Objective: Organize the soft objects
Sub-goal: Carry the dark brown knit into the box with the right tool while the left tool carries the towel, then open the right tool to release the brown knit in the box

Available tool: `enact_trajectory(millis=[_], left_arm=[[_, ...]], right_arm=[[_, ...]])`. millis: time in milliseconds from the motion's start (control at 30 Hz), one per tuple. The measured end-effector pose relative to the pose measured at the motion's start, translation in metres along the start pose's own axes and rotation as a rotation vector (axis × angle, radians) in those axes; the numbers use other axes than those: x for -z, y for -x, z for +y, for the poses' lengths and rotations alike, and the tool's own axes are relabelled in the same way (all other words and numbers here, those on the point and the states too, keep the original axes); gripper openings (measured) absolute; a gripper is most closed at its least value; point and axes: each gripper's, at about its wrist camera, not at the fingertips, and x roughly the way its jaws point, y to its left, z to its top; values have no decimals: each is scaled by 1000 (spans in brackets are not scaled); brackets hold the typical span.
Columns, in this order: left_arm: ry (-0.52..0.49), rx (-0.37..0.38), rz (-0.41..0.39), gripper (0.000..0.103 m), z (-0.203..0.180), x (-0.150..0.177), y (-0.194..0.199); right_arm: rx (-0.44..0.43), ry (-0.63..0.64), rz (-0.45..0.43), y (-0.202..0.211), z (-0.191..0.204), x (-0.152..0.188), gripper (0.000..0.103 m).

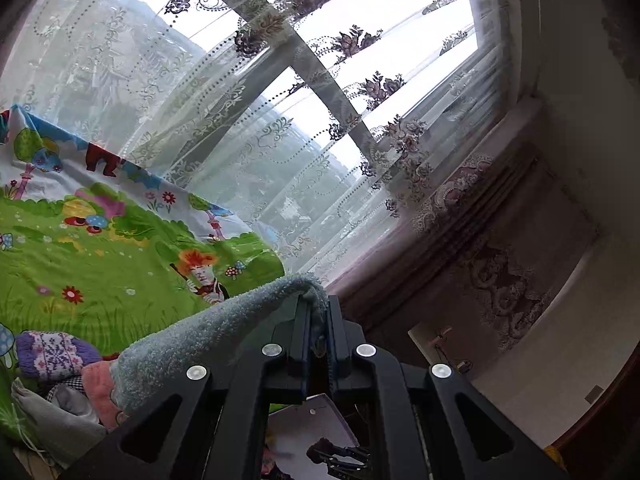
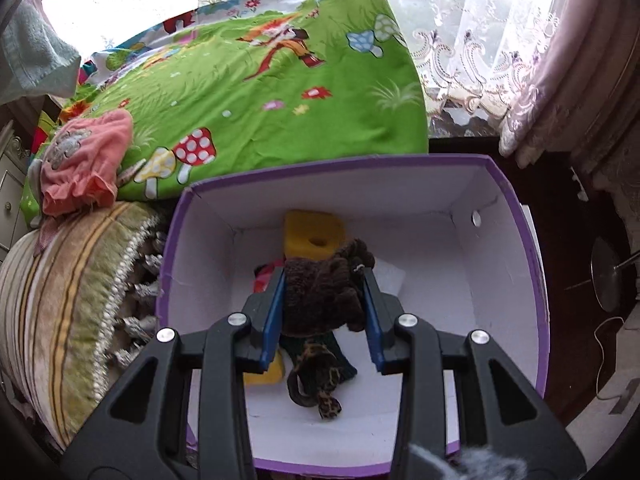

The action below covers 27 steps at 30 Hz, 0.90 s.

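The right hand-held gripper [image 2: 325, 312] is clamped on a brown fuzzy item [image 2: 320, 296] above the purple box [image 2: 540, 280]; the left hand-held gripper [image 1: 319, 312] pinches a blue towel [image 1: 192, 340], lifted near that box.

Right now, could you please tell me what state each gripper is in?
Left gripper: shut on the grey-blue towel.
Right gripper: closed on the brown fuzzy item, above the purple box.
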Motion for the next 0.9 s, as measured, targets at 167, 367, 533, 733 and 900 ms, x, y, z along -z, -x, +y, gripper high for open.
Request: enact_trajectory(millis=[167,367,533,733,900], left_arm=[[-9,39,54,7,-21,15,-17],[-25,83,122,7,-47,30,-38],[-15,126,230,7,-61,51,-71],[17,154,366,7,-65,79,-121],[53,180,479,7,-67,104,-168]], right_arm=[[42,-31,71,-15,-21,27,40],[46,-54,145,-38,-35,47,42],[36,-68,212,-55,-40,59,63],[29,-97,189,-46,-54,66,75],[35,-140,151,-31,-75,70,76]])
